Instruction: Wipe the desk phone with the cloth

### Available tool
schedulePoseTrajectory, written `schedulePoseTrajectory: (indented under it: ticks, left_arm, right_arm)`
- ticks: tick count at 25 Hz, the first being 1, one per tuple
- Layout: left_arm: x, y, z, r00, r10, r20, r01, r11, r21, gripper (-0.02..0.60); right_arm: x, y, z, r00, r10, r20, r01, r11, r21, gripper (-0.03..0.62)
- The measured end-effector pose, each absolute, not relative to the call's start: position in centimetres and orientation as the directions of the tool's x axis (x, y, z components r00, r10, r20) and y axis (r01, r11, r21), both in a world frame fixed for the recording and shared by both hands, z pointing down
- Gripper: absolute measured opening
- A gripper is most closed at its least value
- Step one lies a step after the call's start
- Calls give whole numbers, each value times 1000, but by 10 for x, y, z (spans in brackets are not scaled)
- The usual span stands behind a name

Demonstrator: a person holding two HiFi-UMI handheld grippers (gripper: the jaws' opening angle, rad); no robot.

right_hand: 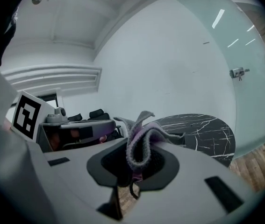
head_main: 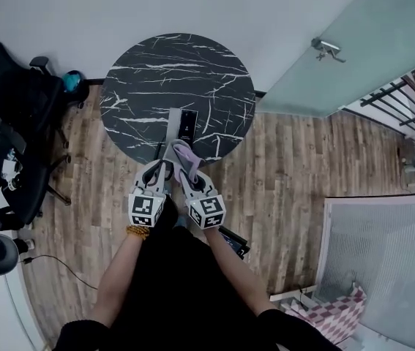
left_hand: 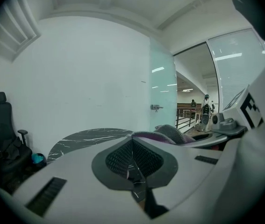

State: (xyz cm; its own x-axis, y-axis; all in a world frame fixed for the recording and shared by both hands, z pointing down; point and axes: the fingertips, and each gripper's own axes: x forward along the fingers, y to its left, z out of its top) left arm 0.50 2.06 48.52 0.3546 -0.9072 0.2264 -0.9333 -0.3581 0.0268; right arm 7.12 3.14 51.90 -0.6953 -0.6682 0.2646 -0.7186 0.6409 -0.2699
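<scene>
Item 1, left gripper [head_main: 156, 168] [left_hand: 132, 149]: I hold it over the near edge of the table [head_main: 141, 72], just beside my right one. Jaws pressed together; nothing shows between the pads.

Item 2, right gripper [head_main: 187, 168] [right_hand: 134, 164]: jaws closed, pinching the cloth [head_main: 184, 153] [right_hand: 141, 136]. The grey-and-purple cloth bunches up out of the pads and folds forward over the jaw tips. From the left gripper view it shows as a soft lump [left_hand: 165, 133] just right of that tool.

Item 3, desk phone [head_main: 181, 126]: grey body with a dark panel, standing at the near edge of the round black marble table. The cloth hangs at its near end; I cannot tell whether they touch.

Item 4, surroundings: black office chair [head_main: 13, 112] left of the table, frosted glass door [head_main: 339, 50] at the right, wooden floor [head_main: 288, 167].
</scene>
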Motion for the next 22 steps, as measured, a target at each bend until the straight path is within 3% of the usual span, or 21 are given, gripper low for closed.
schedulePoseTrajectory:
  ticks: [5, 12, 17, 22]
  left_arm:
    - [0, -15, 485, 383, -897, 221, -923, -381, 51, 12]
    - [-13, -61, 502, 441, -861, 254, -897, -433, 88, 12]
    - [-13, -101, 502, 494, -836, 237, -869, -474, 141, 12]
    - [-21, -123, 507, 550, -799, 243, -835, -532, 143, 12]
  right_arm:
    - [76, -10, 522, -646, -686, 336, -756, 636, -155, 55]
    - [76, -72, 538, -633, -642, 432, -761, 617, -198, 55]
    - [66, -106, 543, -746, -532, 401, -665, 628, -404, 55]
    - [58, -127, 545, -768, -519, 376, -640, 606, -472, 55]
